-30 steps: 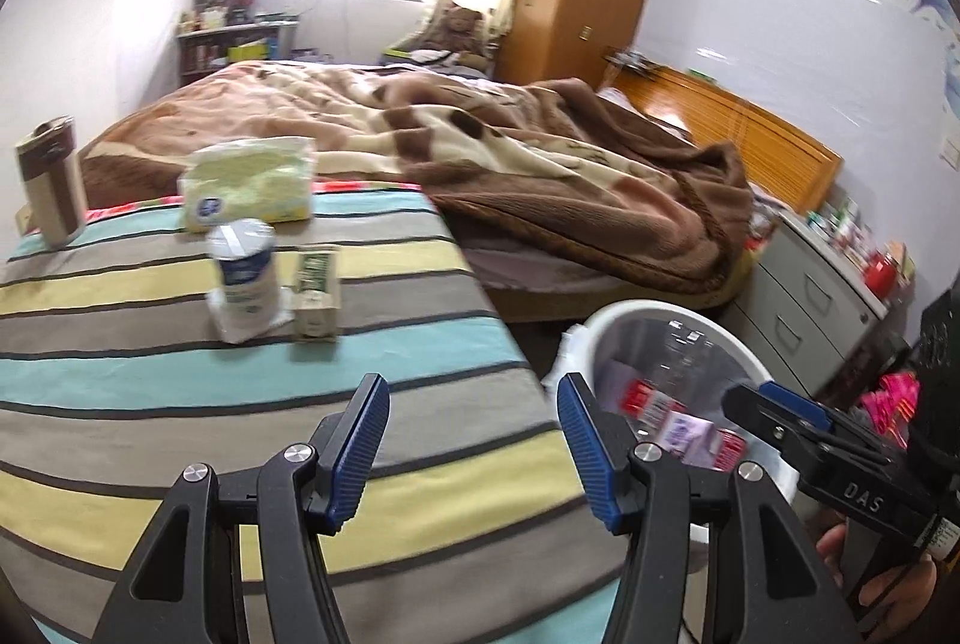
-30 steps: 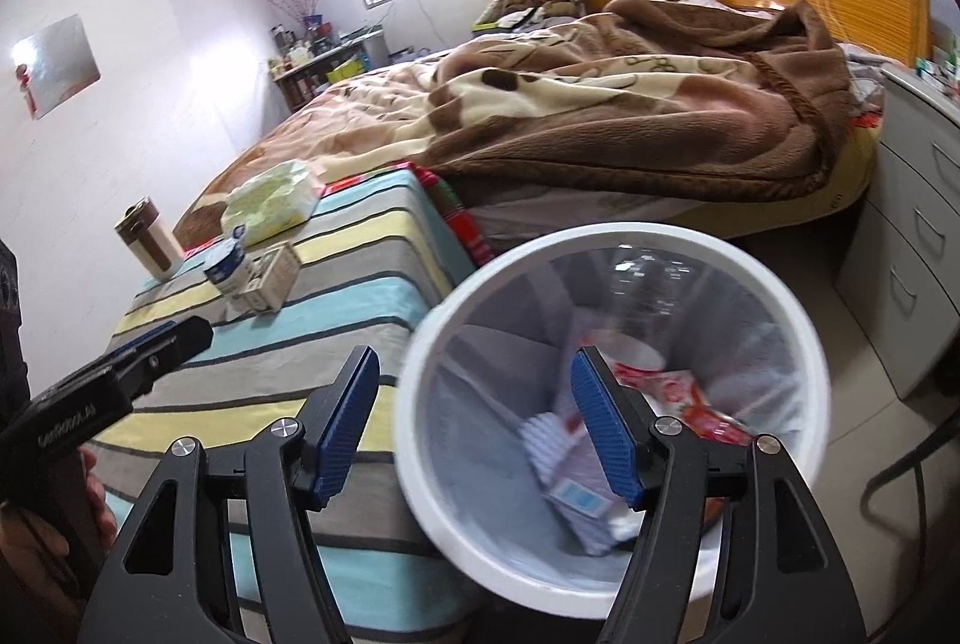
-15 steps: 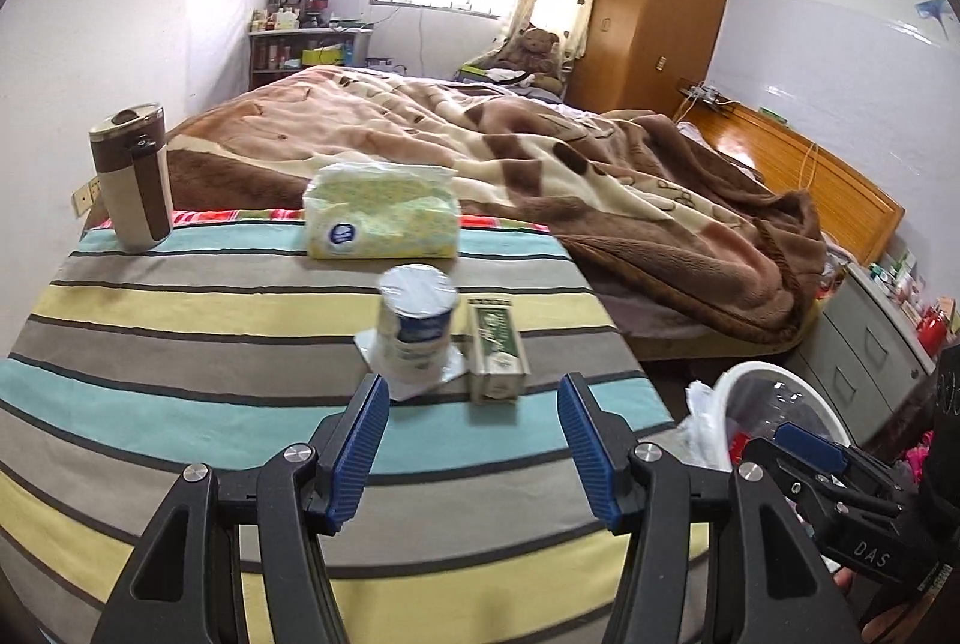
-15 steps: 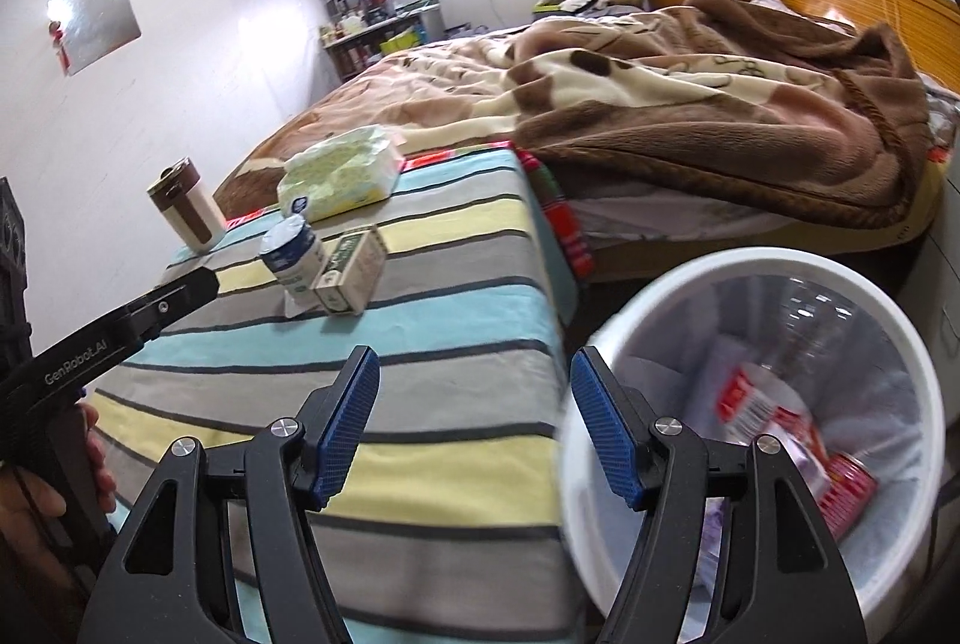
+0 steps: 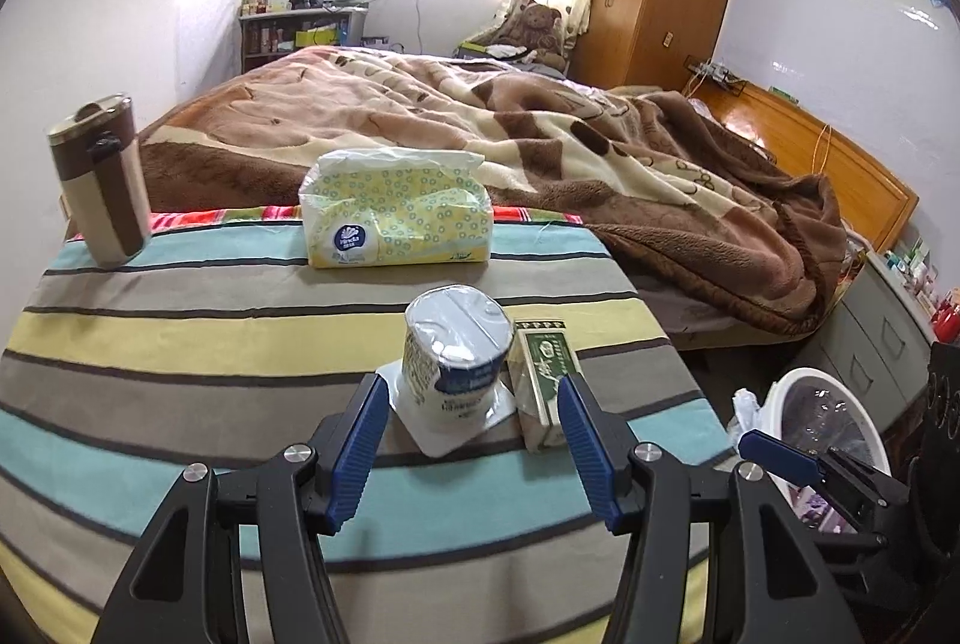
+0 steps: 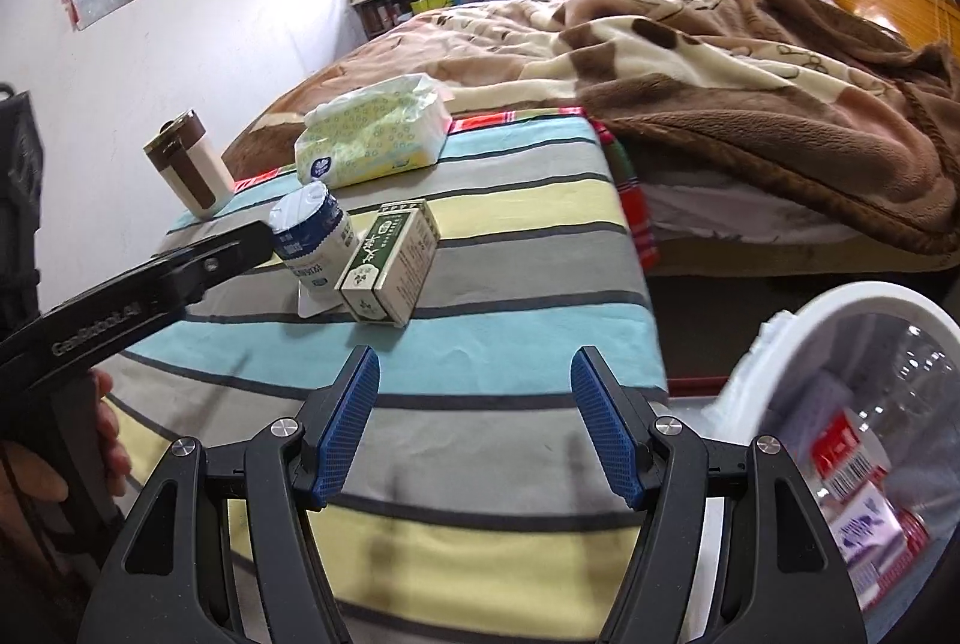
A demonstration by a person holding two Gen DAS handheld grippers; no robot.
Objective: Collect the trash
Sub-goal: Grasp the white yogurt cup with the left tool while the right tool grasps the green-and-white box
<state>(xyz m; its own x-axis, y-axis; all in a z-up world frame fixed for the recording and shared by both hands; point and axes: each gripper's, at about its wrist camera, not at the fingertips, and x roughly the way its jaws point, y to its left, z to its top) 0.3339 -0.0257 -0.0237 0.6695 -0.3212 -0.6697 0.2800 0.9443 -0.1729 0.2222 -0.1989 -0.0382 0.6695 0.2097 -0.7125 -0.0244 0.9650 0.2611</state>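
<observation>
Striped cloth in teal, yellow, grey and brown covers the surface (image 5: 180, 344) under both tools. Straight ahead of the left gripper (image 5: 471, 443), whose blue-padded jaws stand released with nothing between them, a small white plastic cup with a blue label and a foil lid (image 5: 457, 362) stands on a white square of paper; its print is too small to read. Touching the cup, just beyond the right-hand jaw tip, lies a green and cream cardboard carton (image 5: 543, 380) with white script that cannot be made out. Further ahead sits a soft yellow-green tissue pack (image 5: 396, 212) with a round blue "Vinda" badge, and off to the left of the jaws stands a brown and cream travel mug (image 5: 102, 182). A brown patterned blanket (image 5: 540, 146) covers the bed behind.

From the right wrist view, the right gripper (image 6: 474, 425) also has its jaws released and empty, hanging over the stripes; the carton (image 6: 390, 269) and cup (image 6: 312, 239) lie ahead and left of them. To the right of the jaws, down beside the surface, a white round plastic bin (image 6: 840, 320) with a clear liner holds red and white wrappers. The left tool's black arm crosses in from the left, printed "GenRobot.AI", gripped by a hand (image 6: 36, 464)
</observation>
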